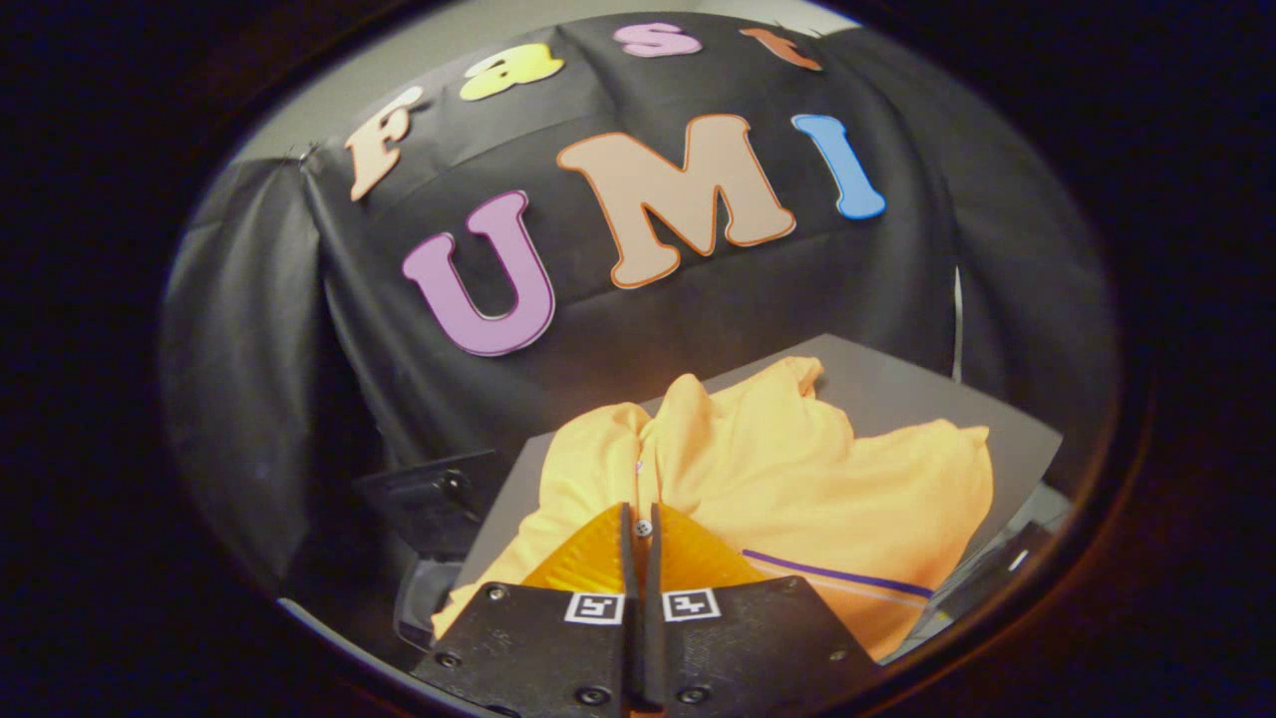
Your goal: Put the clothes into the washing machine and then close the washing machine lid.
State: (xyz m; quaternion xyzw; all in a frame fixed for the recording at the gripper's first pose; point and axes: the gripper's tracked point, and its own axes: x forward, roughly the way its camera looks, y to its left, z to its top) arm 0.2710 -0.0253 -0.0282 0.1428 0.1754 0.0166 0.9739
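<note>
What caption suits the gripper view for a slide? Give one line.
Gripper jaws pinched shut on a fold of the orange shirt, which lies bunched on a grey board.

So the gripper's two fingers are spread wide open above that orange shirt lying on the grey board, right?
Not quite. In the gripper view the fingers are closed together, not spread wide, and they seem to pinch a fold of the orange shirt near a small white button. The rest holds: the shirt is orange and lies on the grey board.
</note>
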